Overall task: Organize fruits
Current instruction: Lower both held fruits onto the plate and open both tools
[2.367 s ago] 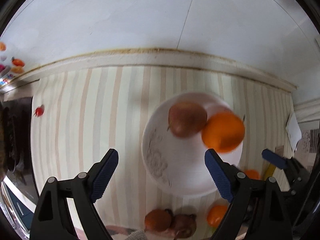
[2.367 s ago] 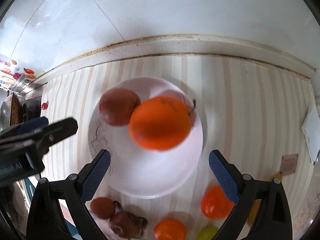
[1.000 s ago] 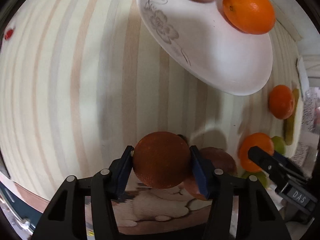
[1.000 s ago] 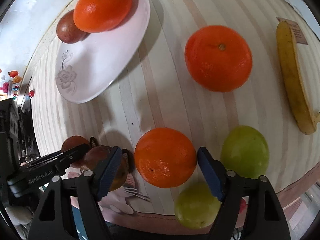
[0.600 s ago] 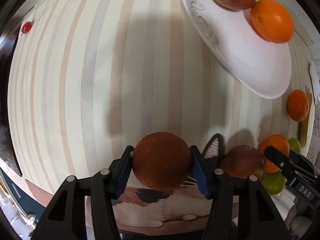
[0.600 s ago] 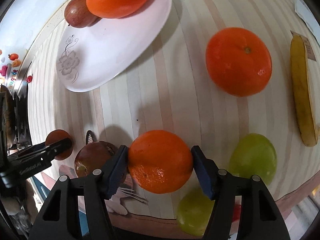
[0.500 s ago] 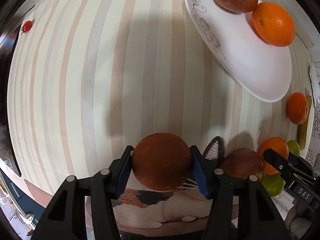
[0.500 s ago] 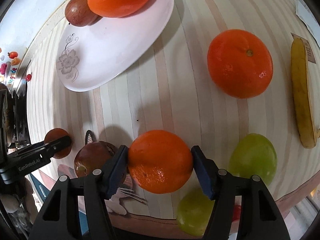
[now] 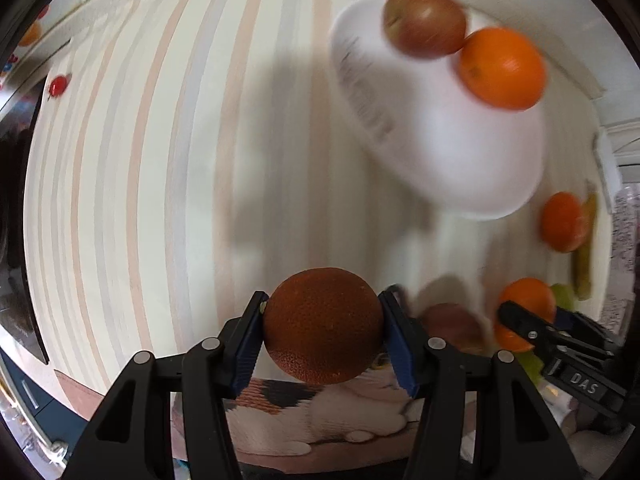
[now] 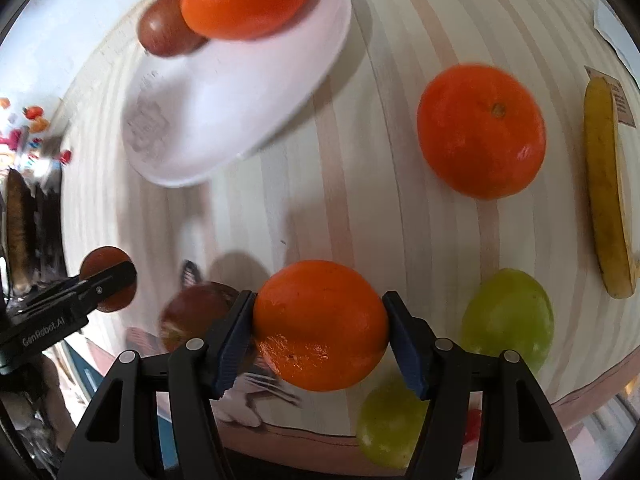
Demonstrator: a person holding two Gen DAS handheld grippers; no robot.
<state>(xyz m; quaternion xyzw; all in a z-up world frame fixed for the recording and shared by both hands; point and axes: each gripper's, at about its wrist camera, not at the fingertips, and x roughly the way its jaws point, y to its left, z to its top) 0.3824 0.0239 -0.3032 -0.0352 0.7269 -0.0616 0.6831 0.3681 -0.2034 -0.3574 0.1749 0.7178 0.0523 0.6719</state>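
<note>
My left gripper (image 9: 322, 328) is shut on a dark brown-red round fruit (image 9: 322, 326), held above the striped table near its front edge. My right gripper (image 10: 318, 326) is shut on an orange (image 10: 318, 324), also lifted. The white plate (image 9: 460, 152) lies ahead to the right with a red apple (image 9: 424, 20) and an orange (image 9: 502, 68) on it; the plate also shows in the right wrist view (image 10: 224, 104). A reddish apple (image 10: 192, 312) lies on the table between the grippers.
On the table to the right lie a loose orange (image 10: 480, 130), a banana (image 10: 608, 200) and two green fruits (image 10: 508, 316). A small red object (image 9: 58, 84) sits at the far left. The table's front edge is just under the grippers.
Both grippers have risen and tilted toward the plate, each still holding its fruit. The plate now looks nearer and the view is blurred by motion.
</note>
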